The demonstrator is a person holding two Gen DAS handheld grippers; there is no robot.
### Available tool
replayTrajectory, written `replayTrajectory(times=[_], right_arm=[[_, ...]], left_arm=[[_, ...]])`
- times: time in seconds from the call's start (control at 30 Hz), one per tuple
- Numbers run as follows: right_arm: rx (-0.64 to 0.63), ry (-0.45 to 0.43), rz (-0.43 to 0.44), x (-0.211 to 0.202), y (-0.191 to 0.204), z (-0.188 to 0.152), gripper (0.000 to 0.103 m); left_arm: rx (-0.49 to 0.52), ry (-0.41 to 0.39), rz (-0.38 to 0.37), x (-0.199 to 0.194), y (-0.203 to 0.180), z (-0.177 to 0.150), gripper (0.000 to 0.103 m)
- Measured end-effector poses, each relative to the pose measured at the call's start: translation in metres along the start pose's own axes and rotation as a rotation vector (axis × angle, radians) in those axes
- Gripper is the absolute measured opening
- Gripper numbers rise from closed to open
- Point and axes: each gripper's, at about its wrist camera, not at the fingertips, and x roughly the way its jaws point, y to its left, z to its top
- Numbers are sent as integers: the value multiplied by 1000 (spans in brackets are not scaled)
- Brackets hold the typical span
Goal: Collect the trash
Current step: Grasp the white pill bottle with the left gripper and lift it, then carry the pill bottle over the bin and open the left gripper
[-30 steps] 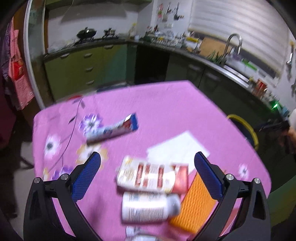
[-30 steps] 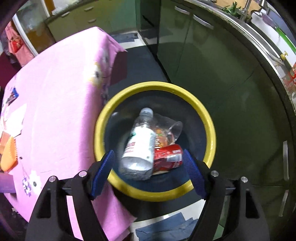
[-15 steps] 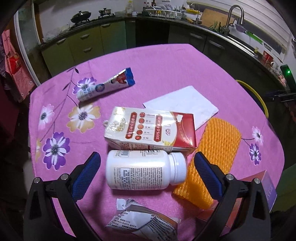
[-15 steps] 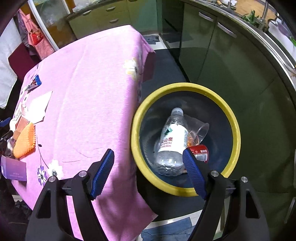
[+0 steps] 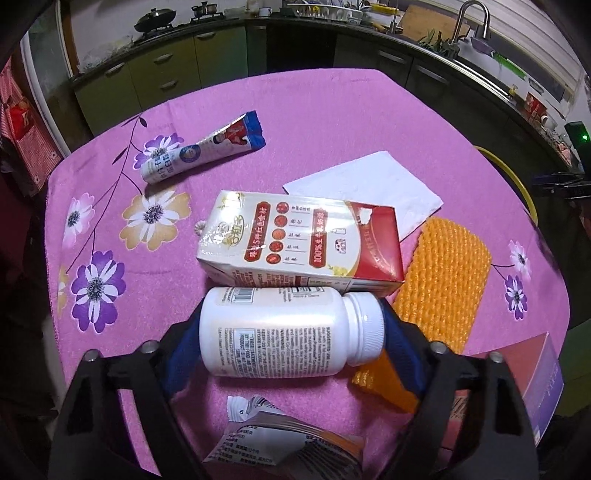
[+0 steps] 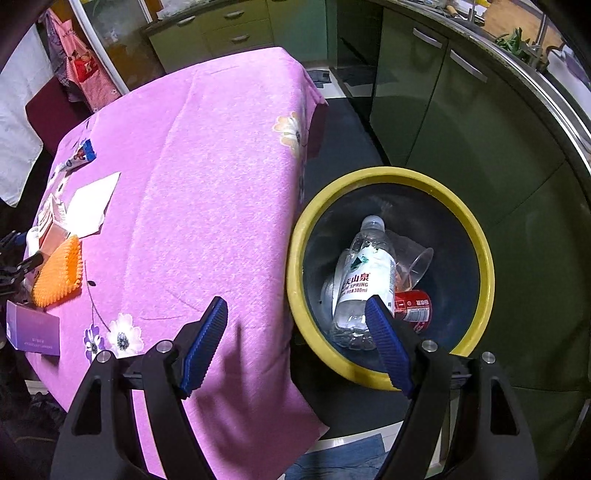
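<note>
**Now: Securing the Pill Bottle**

Currently the left gripper [image 5: 291,332] straddles the white pill bottle [image 5: 280,332], which lies on its side on the pink tablecloth [image 5: 332,122] against the red-and-white carton [image 5: 303,243]. Its blue pads sit at the bottle's base and cap; firm contact cannot be confirmed. Close squarely along the bottle's axis and lift straight up, clear of the carton. The right gripper [image 6: 295,343] is wide apart and empty near the yellow-rimmed bin [image 6: 476,236], the likely drop point.

We're in a home kitchen: green cabinets [image 5: 155,74], stove with wok [image 5: 155,24], sink faucet [image 5: 474,16], floral-clothed table [image 6: 221,166]
</note>
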Motion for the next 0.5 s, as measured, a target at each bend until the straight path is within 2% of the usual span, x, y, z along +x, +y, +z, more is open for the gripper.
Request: replayTrajectory(times=[0.2, 0.5], right_arm=[[4, -8, 4, -6, -1, -5, 76], [29, -35, 15, -15, -8, -13, 77]], left_arm=[[24, 8, 16, -1, -3, 1, 81], [23, -37, 14, -37, 0, 12, 81]])
